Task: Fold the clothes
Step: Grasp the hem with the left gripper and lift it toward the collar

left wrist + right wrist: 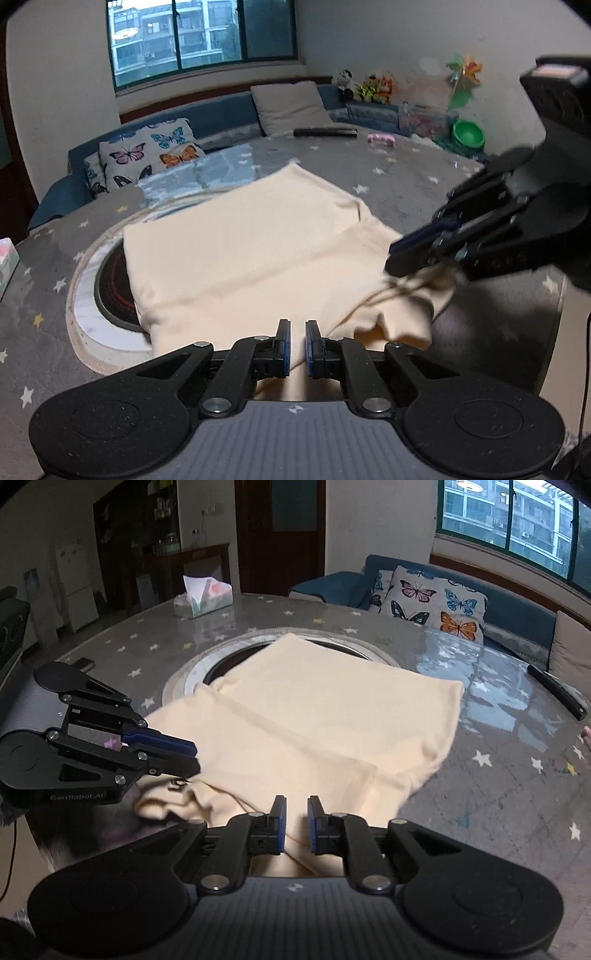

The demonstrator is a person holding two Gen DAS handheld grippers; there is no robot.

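Observation:
A cream garment [240,251] [314,709] lies folded flat on a round table with a grey starred cover [406,184] [498,775]. It partly covers a round inset in the table's middle [110,288]. My left gripper [297,325] [195,758] hovers over the garment's near rumpled edge, with its jaws almost together and nothing visibly clamped. My right gripper [296,799] [389,260] sits just beside it over the same edge. Its jaws are also nearly together, and the cloth shows below the narrow gap. A thin drawstring [406,284] lies on the rumpled edge.
A tissue box [203,598] stands at the table's far side. A black remote [325,132] and a small pink thing [380,138] lie near the sofa side. A blue sofa with a butterfly cushion [147,155] runs behind the table. A green bowl [468,134] sits beyond it.

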